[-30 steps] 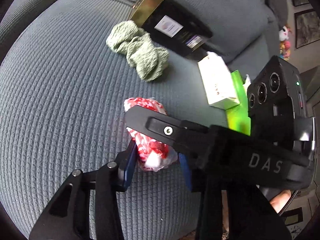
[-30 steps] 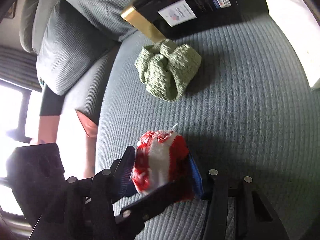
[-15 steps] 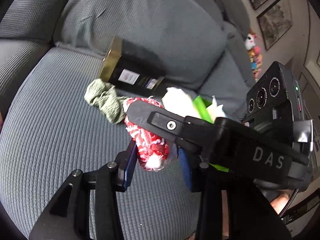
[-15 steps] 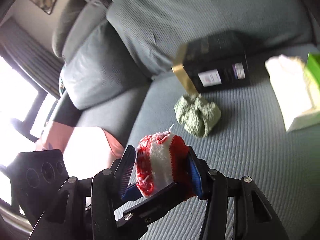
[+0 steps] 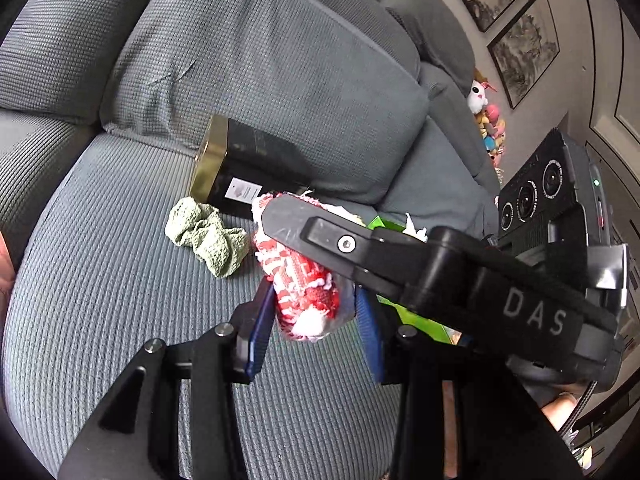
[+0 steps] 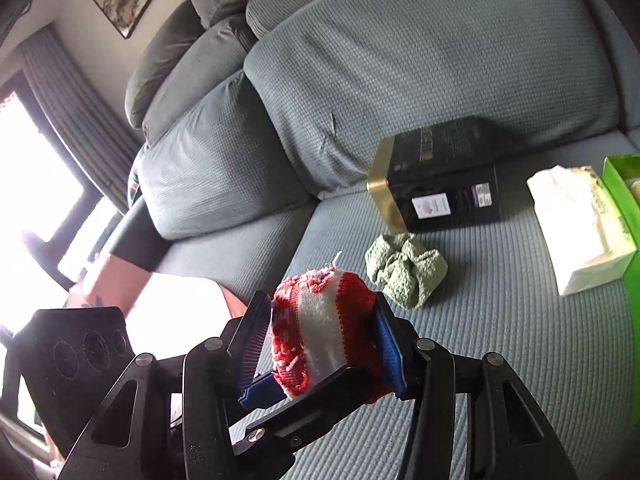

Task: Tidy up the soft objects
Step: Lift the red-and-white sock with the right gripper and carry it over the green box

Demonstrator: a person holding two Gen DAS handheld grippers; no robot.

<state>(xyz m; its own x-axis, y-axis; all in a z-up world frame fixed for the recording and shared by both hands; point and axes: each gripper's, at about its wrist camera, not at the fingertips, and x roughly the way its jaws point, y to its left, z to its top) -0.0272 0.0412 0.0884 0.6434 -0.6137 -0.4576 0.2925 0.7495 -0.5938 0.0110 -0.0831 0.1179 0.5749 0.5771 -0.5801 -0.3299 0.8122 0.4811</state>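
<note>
Both hand-held grippers close on one object, a red-and-white knitted sock (image 6: 324,336) rolled into a bundle and held above the grey-blue ribbed sofa seat cushion (image 6: 500,344). In the right wrist view, the right gripper (image 6: 320,332) has its blue-padded jaws closed to the width of the bundle, each pad pressed against one side of the sock. One black finger of the left gripper crosses beneath the bundle.

In the left wrist view, the left gripper (image 5: 312,312) holds the sock's lower end (image 5: 306,304); the left pad touches the knit, while contact at the right pad is partly hidden by the right gripper's black body marked "DAS", which lies across the sock.

Ahead of the right gripper, on the cushion, lies a crumpled sage-green knitted cloth (image 6: 406,274). Just beyond the cloth a black rectangular box with a gold end (image 6: 436,176) rests against the grey-blue back cushion (image 6: 420,52). To the right of the box lies a white tissue packet (image 6: 580,228), touching a bright green box (image 6: 624,192) at the frame edge.
</note>
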